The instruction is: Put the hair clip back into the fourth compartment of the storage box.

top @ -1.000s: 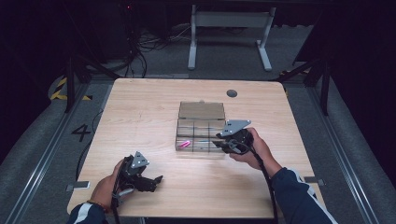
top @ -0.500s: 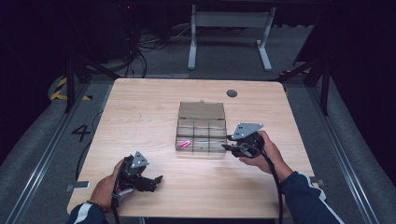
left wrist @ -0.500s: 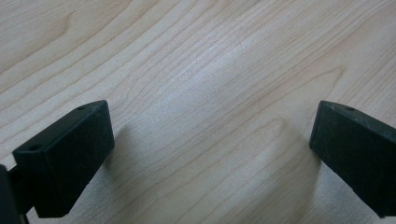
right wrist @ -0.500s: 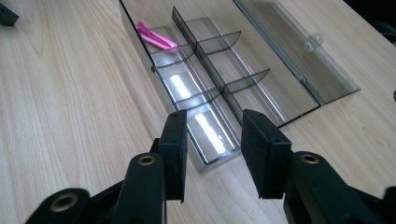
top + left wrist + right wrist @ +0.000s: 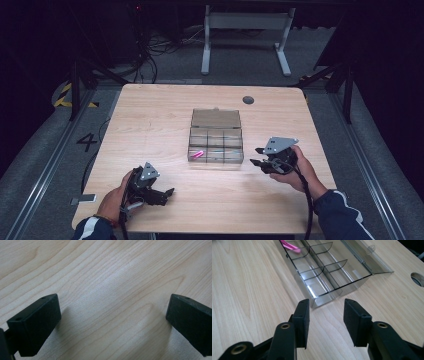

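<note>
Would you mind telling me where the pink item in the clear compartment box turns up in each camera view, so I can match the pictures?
High view: the pink item lies mid-table in the front-left compartment of the clear box.
Left gripper view: bare wooden table between the jaws, nothing pink.
Right gripper view: the pink item sits at the top edge, left of centre, in the box's far compartment.
Shared landmark: the clear box, in the high and right gripper views.

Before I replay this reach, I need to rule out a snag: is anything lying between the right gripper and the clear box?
Nothing visible. Bare table lies between the right gripper, its jaws open and empty, and the clear box.
</note>
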The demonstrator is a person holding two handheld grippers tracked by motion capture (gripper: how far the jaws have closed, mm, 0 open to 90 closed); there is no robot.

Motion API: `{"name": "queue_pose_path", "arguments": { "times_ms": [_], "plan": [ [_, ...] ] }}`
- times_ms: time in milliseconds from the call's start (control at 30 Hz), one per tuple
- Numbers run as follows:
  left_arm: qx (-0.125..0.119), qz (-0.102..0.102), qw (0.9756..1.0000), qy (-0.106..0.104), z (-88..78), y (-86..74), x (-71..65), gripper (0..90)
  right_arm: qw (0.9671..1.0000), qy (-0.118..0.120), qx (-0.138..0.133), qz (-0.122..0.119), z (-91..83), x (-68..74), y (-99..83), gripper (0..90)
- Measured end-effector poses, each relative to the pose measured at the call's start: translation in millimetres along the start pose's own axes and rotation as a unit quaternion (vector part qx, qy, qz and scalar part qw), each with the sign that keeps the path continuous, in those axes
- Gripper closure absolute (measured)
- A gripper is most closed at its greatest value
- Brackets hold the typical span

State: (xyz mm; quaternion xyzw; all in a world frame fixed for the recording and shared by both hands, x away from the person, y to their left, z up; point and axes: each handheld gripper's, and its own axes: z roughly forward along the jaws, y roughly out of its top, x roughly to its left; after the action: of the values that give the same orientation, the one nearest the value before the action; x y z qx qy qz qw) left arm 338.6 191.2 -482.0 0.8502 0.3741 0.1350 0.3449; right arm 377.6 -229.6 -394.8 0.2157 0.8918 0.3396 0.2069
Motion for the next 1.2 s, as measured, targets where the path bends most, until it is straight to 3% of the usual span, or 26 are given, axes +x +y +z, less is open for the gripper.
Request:
{"name": "queue_pose_path", "arguments": {
  "times_ms": [767,967,1200],
  "plan": [
    [0.0,0.0,1.0,0.0,0.1,0.0,-0.1,0.3,0.999,-0.004,0.042,0.016,-12.3,5.2,-53.9,52.0],
    [0.0,0.0,1.0,0.0,0.0,0.0,-0.1,0.3,0.9986,0.0,0.043,0.032,-14.5,4.2,-69.3,42.0],
    [0.0,0.0,1.0,0.0,0.1,0.0,-0.1,0.3,0.9976,-0.014,0.034,0.058,-26.9,0.2,-88.5,35.0]
  ]
}}
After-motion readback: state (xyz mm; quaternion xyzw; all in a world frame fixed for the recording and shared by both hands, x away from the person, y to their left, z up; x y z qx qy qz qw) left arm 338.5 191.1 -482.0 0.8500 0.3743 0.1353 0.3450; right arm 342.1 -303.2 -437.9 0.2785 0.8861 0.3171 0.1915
